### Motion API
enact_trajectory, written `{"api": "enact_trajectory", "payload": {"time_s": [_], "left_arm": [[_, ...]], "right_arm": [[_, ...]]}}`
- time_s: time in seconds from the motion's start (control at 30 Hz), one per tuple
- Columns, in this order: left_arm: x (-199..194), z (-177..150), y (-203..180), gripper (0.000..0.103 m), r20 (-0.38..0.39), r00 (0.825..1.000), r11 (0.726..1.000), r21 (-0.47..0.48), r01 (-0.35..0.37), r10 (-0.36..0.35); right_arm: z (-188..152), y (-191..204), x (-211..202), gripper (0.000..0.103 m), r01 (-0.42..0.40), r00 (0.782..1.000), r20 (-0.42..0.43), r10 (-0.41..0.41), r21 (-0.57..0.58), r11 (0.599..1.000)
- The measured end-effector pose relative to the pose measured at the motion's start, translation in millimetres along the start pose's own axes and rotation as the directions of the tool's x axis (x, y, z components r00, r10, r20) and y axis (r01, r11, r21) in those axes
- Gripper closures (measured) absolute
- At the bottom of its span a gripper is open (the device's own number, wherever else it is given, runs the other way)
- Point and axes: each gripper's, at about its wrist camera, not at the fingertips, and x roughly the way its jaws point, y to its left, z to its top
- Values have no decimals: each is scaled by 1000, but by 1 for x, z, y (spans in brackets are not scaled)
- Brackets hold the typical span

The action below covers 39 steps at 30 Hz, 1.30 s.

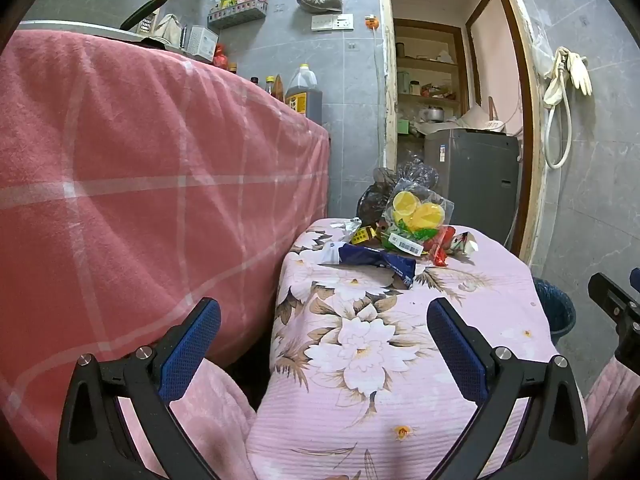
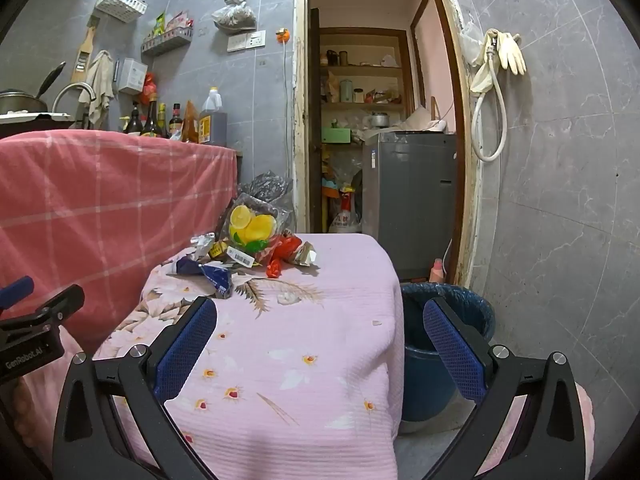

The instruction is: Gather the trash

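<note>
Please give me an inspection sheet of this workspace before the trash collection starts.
Surface: table under a pink floral cloth.
Job's things: wrappers piled at its far end; blue bin on the floor to its right.
Clutter: bottles on the pink-covered counter.
Grippers: left gripper and right gripper open, empty, short of the pile.
Cables: white hose on the wall.
Surroundings: grey tiles, open doorway, grey appliance.
</note>
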Motion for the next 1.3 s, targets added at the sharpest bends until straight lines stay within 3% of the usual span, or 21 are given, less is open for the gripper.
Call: {"api": "enact_trajectory", "payload": {"time_s": [1.3], "left_arm": [[0,0,0,2,-2,1000,1000,-1,-1,1]], "right_arm": [[1,0,0,0,-1,1000,3,1,-1,1000]]}}
